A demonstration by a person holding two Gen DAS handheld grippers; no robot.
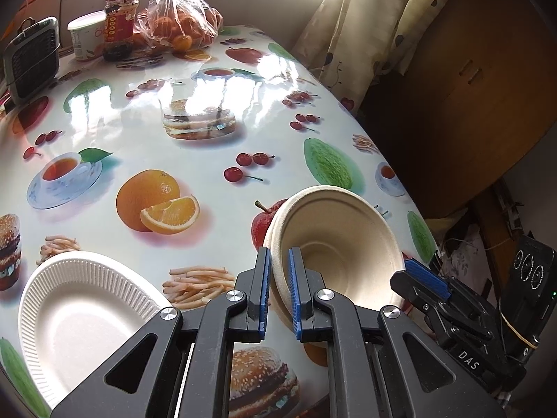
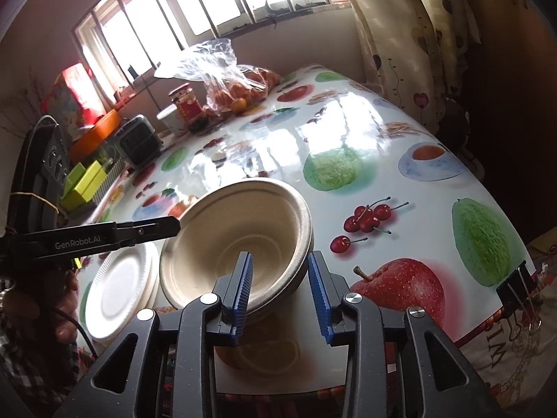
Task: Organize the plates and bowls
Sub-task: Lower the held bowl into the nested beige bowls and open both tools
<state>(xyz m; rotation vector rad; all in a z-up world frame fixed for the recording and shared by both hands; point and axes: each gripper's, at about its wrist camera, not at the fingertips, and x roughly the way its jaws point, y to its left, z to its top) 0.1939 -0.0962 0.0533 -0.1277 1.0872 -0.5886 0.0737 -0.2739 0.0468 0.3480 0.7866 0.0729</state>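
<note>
A stack of beige paper bowls (image 1: 334, 244) is tilted above the fruit-print table (image 1: 195, 111). My left gripper (image 1: 279, 291) is shut on the stack's near rim. In the right wrist view the same bowls (image 2: 240, 237) sit between my right gripper's (image 2: 280, 296) blue pads (image 2: 318, 289). Its jaws stand apart around the rim without closing on it. White fluted paper plates (image 1: 80, 317) lie at the table's near left and also show in the right wrist view (image 2: 122, 285). The right gripper (image 1: 449, 299) shows at the right of the left wrist view.
A bag of oranges (image 1: 181, 17), a red-labelled jar (image 1: 120, 17), a white tub (image 1: 83, 36) and a small grey fan heater (image 1: 33, 55) stand at the table's far end. Curtains (image 1: 362, 24) hang by the right edge. Green boxes (image 2: 83, 183) sit on the left.
</note>
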